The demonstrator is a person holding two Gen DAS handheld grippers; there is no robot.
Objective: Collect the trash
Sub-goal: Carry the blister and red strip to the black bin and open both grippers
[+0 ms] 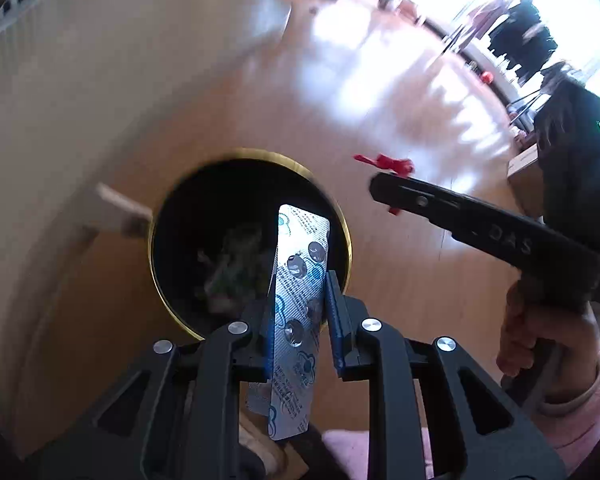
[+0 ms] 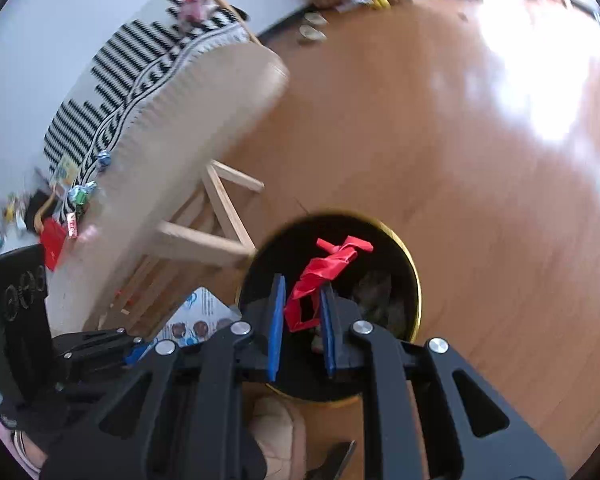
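Left wrist view alone shows a hand (image 1: 548,344) gripping the right gripper's handle. Left gripper (image 1: 300,300) jaws clench a silver blister pack (image 1: 298,280) above the gold-rimmed black bin (image 2: 414,280). Right gripper (image 2: 302,312) jaws clench red wrapper (image 2: 320,276) over it. Bench (image 2: 204,96) with scattered litter stands beside, both grippers angled down.
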